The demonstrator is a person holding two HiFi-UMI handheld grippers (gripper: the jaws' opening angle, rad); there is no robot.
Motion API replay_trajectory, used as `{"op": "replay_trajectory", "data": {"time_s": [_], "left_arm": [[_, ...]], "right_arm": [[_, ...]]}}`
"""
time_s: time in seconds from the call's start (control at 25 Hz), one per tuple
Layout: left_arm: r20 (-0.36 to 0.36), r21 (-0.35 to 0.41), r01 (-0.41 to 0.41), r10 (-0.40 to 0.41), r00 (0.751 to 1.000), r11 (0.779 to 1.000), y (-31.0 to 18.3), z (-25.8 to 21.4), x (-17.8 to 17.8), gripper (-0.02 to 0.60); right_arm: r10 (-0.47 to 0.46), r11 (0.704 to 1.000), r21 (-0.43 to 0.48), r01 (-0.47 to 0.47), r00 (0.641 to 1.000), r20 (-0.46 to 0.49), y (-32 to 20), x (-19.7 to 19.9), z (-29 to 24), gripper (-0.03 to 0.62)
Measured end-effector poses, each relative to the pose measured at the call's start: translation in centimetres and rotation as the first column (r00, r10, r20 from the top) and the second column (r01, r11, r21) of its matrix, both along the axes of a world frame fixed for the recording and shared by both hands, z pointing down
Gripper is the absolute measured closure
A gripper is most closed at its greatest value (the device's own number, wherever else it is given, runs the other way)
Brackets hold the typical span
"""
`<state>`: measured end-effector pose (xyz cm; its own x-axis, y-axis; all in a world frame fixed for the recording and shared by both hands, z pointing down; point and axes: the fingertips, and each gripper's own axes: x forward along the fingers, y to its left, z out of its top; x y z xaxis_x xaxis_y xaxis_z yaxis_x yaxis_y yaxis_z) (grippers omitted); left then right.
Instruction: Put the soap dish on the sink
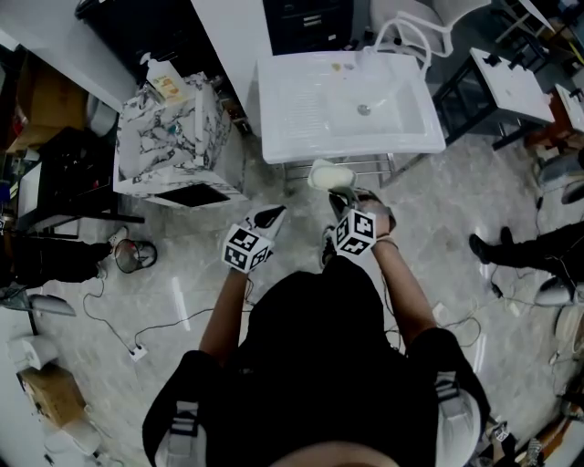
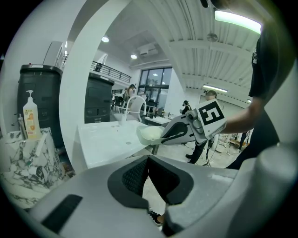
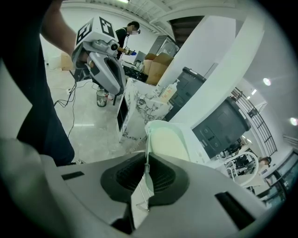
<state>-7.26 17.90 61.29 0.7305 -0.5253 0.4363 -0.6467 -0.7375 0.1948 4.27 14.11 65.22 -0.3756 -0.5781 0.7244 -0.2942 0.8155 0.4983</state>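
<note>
Right gripper (image 1: pixel 343 202) clamped on soap dish (image 1: pixel 328 173) rim, dish short of sink (image 1: pixel 290 102); placement not yet done. Left gripper (image 1: pixel 272 217) jaws together, empty.

Head view: overhead, steeply down. Gripper views: low, close before sink (image 1: pixel 301 109), looking along jaws. All share marbled cabinet (image 1: pixel 173 150).

One soap dish (image 1: pixel 330 174), centre of frame. One sink (image 1: pixel 297 123), upper centre. Two grippers, mid frame: left gripper (image 1: pixel 272 215), right gripper (image 1: pixel 339 199). One marbled cabinet (image 1: pixel 169 146), upper left. One pump bottle (image 1: pixel 162 78) on top of it. One white chair (image 1: pixel 422 27), top right.
</note>
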Motion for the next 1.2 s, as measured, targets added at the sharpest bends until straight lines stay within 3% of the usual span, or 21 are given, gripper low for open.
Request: {"op": "replay_trajectory", "data": {"time_s": [0.4,1.2], "left_arm": [[0.007,-0.016,0.021,-0.021,1.000,1.000,-5.0,-0.3,0.6,0.581],[0.017,-0.019,0.116,-0.116,0.993,0.993,-10.8,-0.5,2.9,0.581]], "right_arm": [[-0.012,1.000,-0.022,0.012,1.000,0.008,-5.7,0.6,0.0,0.579],[-0.093,0.994,-0.047,0.094,0.995,0.020,-11.9,2.6,0.6,0.579]]}}
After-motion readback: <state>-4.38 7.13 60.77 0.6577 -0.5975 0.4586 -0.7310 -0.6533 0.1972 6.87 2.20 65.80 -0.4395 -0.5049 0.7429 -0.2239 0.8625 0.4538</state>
